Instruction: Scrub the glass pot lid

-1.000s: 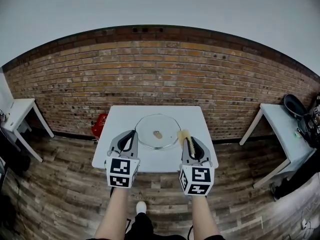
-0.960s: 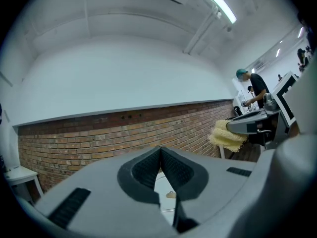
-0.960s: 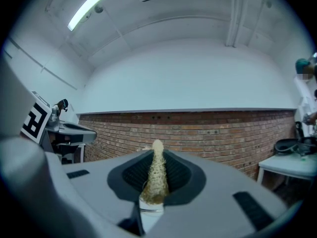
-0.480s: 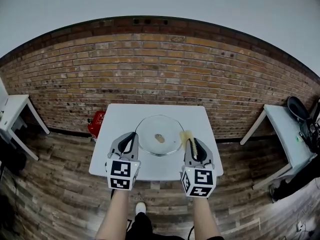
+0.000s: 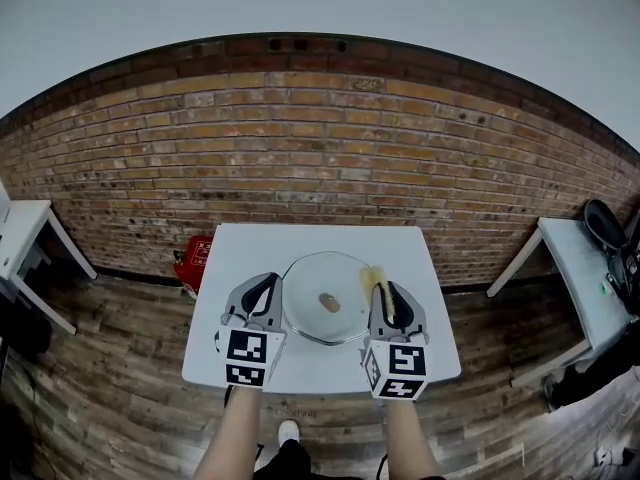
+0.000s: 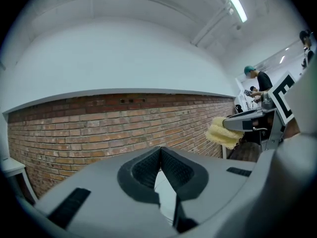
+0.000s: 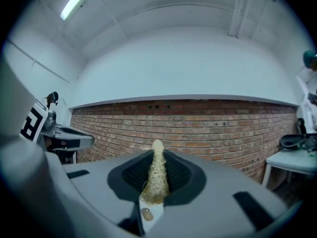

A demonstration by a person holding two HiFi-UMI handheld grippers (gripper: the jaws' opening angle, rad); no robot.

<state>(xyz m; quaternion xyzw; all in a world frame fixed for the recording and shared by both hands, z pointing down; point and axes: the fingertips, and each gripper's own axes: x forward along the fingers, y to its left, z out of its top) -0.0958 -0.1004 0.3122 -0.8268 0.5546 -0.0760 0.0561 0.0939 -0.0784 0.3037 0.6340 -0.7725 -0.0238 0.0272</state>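
Lid (image 5: 308,286) clear, round; left hand-held gripper (image 5: 265,286) closed empty; right hand-held gripper (image 5: 386,294) clamps sponge (image 7: 156,175).

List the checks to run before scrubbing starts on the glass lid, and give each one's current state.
1. Yellow mesh sponge clamped in the right gripper: ok.
2. Left gripper empty, jaws together: ok.
3. Round glass pot lid lying flat on the white table, between both grippers: ok.
4. Sponge touching the lid: cannot tell; it sits by the right rim.
5. Lid held steady: not ok, nothing grips it.
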